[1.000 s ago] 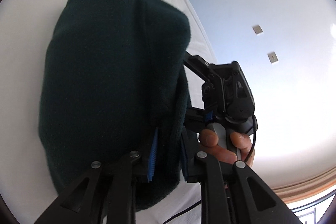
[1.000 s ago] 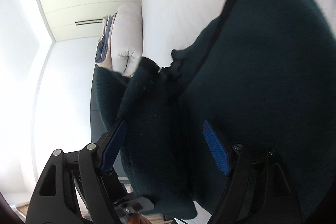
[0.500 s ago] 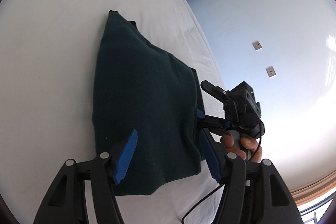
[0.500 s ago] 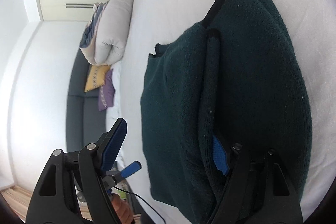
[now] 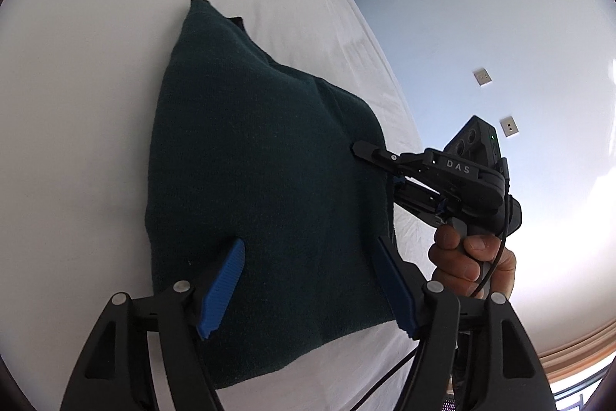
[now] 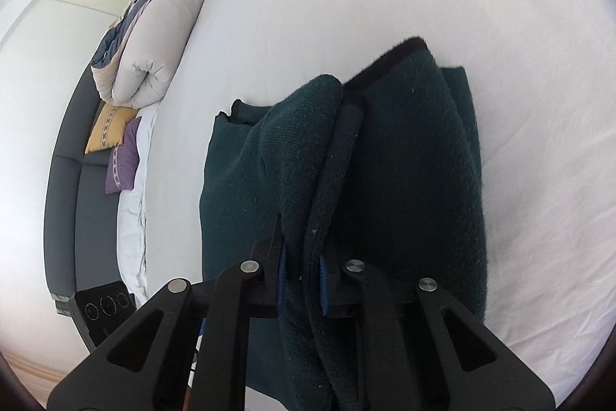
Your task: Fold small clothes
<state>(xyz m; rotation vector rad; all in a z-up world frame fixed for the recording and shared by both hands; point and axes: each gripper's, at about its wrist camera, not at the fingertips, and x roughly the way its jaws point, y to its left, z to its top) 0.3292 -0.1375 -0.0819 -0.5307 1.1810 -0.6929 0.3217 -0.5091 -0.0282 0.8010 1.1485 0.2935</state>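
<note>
Garment: dark green garment (image 5: pixel 261 187) lies folded on the white bed (image 5: pixel 77 103), long axis running away from both cameras.
Left gripper (image 5: pixel 308 280): fingers spread, just been opening, hovering astride the near end.
Right gripper (image 6: pixel 300 280): fingers just closed, pinching a raised fold.
Right view only: rolled duvet (image 6: pixel 154 37), cushions.

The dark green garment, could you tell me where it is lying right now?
The dark green garment lies folded on the white bed; its near edge is pinched in the right gripper, with the left gripper open over it.
</note>
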